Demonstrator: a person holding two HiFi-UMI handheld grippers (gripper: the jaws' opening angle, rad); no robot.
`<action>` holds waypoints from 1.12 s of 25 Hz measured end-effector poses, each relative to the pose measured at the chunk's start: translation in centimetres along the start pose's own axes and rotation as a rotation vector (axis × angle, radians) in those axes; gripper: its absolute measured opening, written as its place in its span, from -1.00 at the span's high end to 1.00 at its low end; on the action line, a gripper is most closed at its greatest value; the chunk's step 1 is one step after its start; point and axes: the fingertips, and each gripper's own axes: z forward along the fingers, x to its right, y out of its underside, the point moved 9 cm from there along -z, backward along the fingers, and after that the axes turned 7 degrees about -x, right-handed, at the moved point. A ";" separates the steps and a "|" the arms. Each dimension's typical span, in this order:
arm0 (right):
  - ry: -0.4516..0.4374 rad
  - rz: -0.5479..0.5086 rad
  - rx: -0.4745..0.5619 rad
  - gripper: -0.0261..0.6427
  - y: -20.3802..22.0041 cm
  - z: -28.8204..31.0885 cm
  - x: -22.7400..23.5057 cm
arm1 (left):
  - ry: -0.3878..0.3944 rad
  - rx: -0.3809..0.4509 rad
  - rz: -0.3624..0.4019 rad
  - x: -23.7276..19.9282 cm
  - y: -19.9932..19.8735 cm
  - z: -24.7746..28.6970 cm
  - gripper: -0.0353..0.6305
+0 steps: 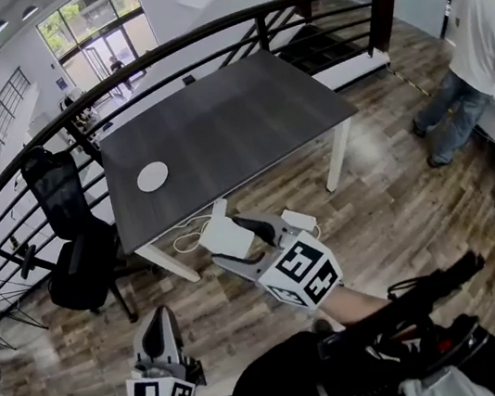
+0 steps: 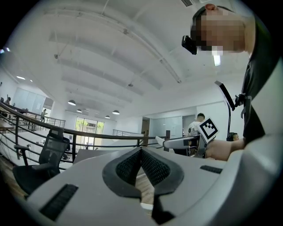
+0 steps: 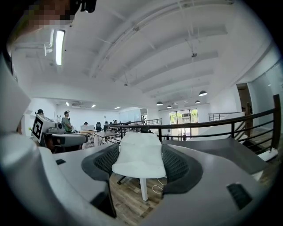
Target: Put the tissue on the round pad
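Note:
A white folded tissue (image 1: 227,237) (image 3: 139,154) is clamped between the jaws of my right gripper (image 1: 232,239) (image 3: 140,164), held in the air just in front of the near edge of the dark table (image 1: 244,118). The white round pad (image 1: 153,176) lies on the table's left part, beyond and left of the tissue. My left gripper (image 1: 157,325) (image 2: 141,164) hangs lower at the left, over the wooden floor, jaws pressed together with nothing between them.
A black office chair (image 1: 73,233) stands left of the table. A black railing (image 1: 201,33) runs behind the table. White cables (image 1: 188,238) lie on the floor under the table edge. A person in a white shirt (image 1: 475,41) stands at the far right.

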 end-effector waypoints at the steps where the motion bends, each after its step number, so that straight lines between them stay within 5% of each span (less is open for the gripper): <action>1: 0.004 0.003 0.001 -0.02 0.1 0.2 -0.7 | 0.000 0.000 0.000 -0.5 0.2 -0.6 0.88; 9: 0.030 0.006 -0.004 -0.02 0.2 0.7 -2.2 | -0.036 0.025 -0.034 -2.2 0.6 -2.4 0.88; 28: 0.077 0.018 0.002 -0.02 -0.3 1.3 -4.9 | 0.042 0.012 -0.017 -4.5 1.4 -3.9 0.88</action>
